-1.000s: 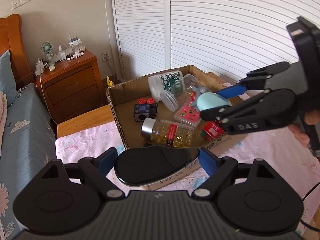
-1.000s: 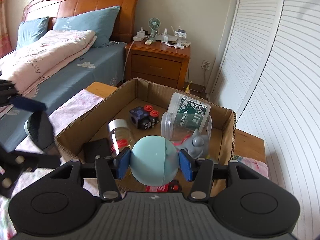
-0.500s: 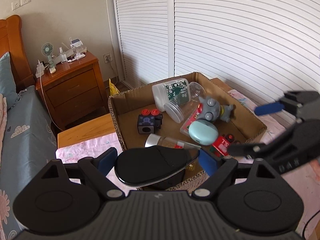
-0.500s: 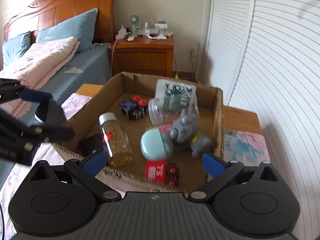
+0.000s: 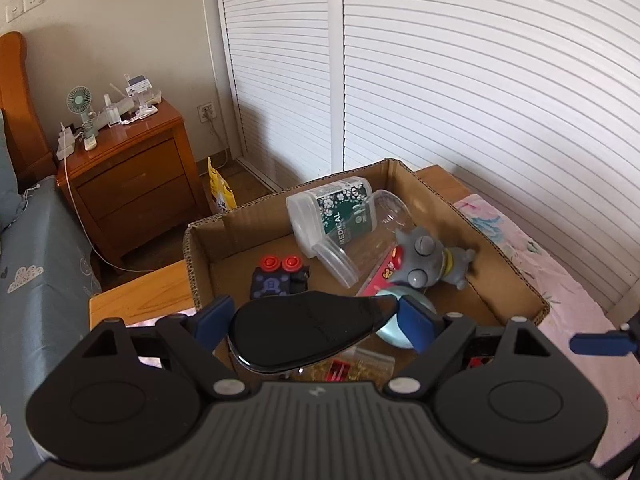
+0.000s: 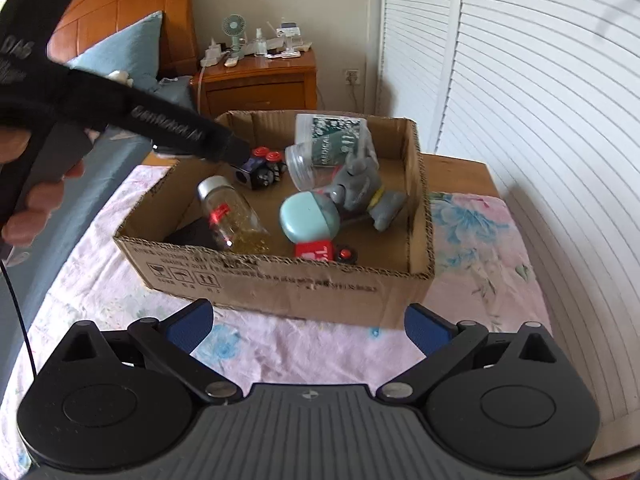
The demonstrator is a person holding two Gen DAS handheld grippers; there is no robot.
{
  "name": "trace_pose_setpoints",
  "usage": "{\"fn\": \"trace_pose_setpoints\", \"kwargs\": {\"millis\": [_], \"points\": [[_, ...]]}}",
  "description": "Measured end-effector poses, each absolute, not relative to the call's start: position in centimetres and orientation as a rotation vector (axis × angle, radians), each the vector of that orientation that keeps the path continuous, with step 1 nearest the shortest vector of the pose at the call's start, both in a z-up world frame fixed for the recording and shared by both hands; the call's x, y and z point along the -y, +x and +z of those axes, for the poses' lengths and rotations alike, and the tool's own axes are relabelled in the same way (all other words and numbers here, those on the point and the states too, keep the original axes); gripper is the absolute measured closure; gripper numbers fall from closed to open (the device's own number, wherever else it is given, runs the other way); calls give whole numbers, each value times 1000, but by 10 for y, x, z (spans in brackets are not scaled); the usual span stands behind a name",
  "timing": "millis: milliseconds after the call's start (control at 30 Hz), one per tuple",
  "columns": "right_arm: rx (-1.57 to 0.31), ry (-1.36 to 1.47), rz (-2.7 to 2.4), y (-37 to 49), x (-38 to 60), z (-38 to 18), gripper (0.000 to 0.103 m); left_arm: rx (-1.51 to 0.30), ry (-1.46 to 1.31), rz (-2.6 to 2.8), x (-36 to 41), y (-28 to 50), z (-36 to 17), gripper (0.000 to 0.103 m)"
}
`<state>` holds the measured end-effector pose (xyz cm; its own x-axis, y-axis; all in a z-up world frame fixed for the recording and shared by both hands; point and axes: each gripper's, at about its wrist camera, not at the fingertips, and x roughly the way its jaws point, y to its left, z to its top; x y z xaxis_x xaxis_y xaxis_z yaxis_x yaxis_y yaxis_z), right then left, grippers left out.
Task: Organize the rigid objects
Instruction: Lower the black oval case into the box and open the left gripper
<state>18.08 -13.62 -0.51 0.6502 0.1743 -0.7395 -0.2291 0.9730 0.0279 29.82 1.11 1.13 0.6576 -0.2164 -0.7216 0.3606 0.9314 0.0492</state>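
The left gripper (image 5: 316,322) is squeezing a flat, shiny black oval thing (image 5: 308,334) between its blue pads (image 5: 212,318) and is holding it up over the near-left corner of the brown cardboard box (image 6: 416,168). I cannot tell what the black thing is.

The right gripper (image 6: 308,326) is spread wide with nothing in it. It is hanging over the pink flowery cloth (image 6: 472,240), just in front of the box.

The box is sitting on that cloth. Its front wall is showing printed writing too small to read, and little packing signs (image 6: 182,276).

Inside the box:
- A clear plastic jar with a green label (image 5: 344,216) is lying on its side at the back. The label is reading "MEDICAL".
- A grey plush toy with round eyes (image 5: 424,266) is leaning against the jar.
- A round, pale blue-green case (image 6: 308,220) is lying just in front of the plush toy, touching it.
- A clear bottle with a silver cap and yellow beads inside (image 6: 232,216) is lying on its side near the front wall.
- A dark blue cube with red buttons (image 5: 280,276) is sitting near the back-left.
- A red block with white letters "TS" (image 6: 316,254) is resting by the front wall.

A wooden bedside cabinet (image 5: 132,176) is standing behind, with a small green fan (image 5: 80,102) on top.
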Motion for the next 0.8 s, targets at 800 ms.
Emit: {"fn": "trace_pose_setpoints", "kwargs": {"millis": [800], "points": [[-821, -23, 179, 163, 149, 3, 0, -731, 178, -278, -13, 271, 25, 3]]}}
